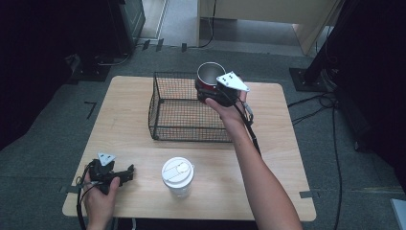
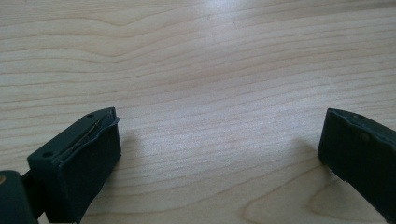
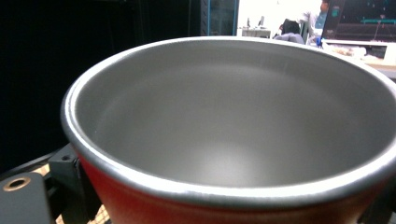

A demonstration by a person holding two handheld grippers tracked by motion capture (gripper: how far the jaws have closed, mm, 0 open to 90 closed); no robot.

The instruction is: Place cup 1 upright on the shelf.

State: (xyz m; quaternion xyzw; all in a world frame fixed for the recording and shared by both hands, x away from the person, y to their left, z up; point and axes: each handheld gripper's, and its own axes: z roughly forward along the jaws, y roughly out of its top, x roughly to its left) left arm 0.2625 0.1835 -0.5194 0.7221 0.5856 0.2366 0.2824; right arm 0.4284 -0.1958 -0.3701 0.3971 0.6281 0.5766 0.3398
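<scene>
In the high view, you are stretching your right forearm from six o'clock up toward twelve, carrying the right gripper (image 1: 210,92) over the far right corner of the one wire basket (image 1: 191,108). Its jaws are clamping one red metal cup (image 1: 209,76), steel-lined and upright, held above the basket's rim. Your left hand is resting at the table's (image 1: 277,143) seven o'clock corner, holding the left gripper (image 1: 125,173) low and pointing toward three o'clock. One white lidded paper cup (image 1: 177,176) is standing at six o'clock, just beside that gripper; no writing is readable on it.

In the left gripper view, its jaws are standing spread wide over bare wood, gripping nothing.

In the right gripper view, the red cup's wall is sitting between the jaws, its open mouth facing you.
</scene>
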